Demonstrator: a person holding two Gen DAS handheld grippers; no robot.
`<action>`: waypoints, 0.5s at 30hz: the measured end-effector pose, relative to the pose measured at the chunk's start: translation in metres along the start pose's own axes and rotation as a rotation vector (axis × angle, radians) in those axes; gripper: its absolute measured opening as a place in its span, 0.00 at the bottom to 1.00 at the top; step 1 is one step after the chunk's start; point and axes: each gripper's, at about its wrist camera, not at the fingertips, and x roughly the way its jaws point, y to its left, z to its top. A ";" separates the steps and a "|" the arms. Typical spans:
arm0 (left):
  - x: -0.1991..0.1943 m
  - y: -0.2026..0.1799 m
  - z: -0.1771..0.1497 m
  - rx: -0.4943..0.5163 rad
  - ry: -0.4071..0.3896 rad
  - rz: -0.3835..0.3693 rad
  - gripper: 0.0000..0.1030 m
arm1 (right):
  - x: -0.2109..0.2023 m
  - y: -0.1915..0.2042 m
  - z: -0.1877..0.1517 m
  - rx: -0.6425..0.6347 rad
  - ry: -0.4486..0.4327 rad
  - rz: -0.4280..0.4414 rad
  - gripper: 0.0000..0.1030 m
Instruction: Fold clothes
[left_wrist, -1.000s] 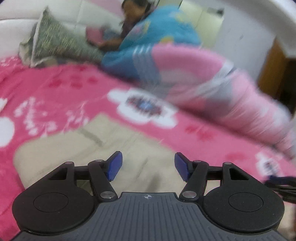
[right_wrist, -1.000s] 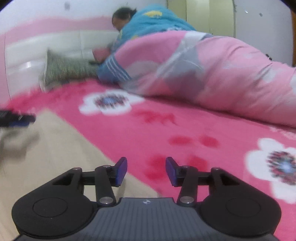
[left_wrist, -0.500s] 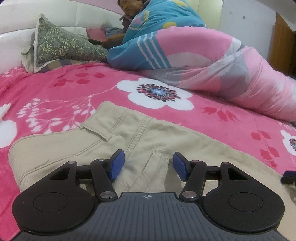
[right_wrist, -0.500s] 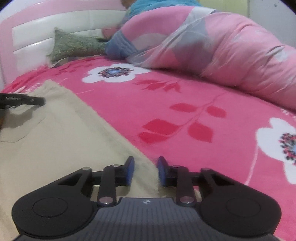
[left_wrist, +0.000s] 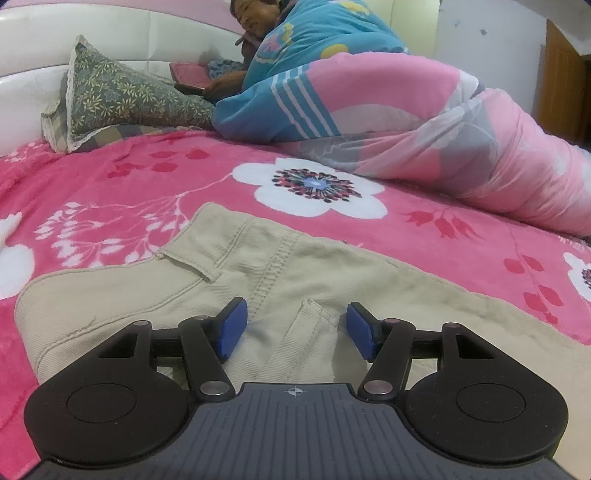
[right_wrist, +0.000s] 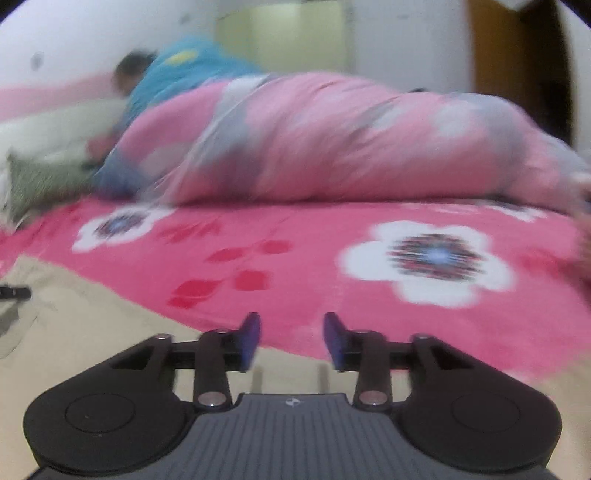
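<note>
Beige trousers (left_wrist: 280, 269) lie flat on the pink floral blanket (left_wrist: 110, 192), waistband end toward the left. My left gripper (left_wrist: 295, 328) is open and low over the trousers, with a raised fold of the beige cloth between its blue pads, not pinched. In the blurred right wrist view, my right gripper (right_wrist: 291, 341) is open and empty over the trousers' far edge (right_wrist: 92, 325), where the beige cloth meets the pink blanket (right_wrist: 295, 258). The tip of the left gripper shows at that view's left edge (right_wrist: 14, 292).
A person (left_wrist: 314, 48) lies under a pink and blue quilt (left_wrist: 424, 140) along the back of the bed. A green patterned pillow (left_wrist: 122, 103) leans on the white headboard (left_wrist: 92, 33). A wooden door (left_wrist: 561, 92) is at the far right.
The left gripper settled low over the trousers and has held still. The right gripper narrowed, then opened again and swung right along the trousers' edge.
</note>
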 end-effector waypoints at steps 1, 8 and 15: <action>0.000 0.000 0.000 0.003 -0.001 0.002 0.59 | -0.018 -0.015 -0.004 0.019 -0.009 -0.056 0.43; 0.001 -0.007 -0.002 0.044 -0.005 0.034 0.60 | -0.157 -0.134 -0.063 0.566 -0.102 -0.232 0.51; 0.003 -0.016 -0.004 0.094 0.000 0.071 0.61 | -0.195 -0.211 -0.151 1.141 -0.142 -0.167 0.64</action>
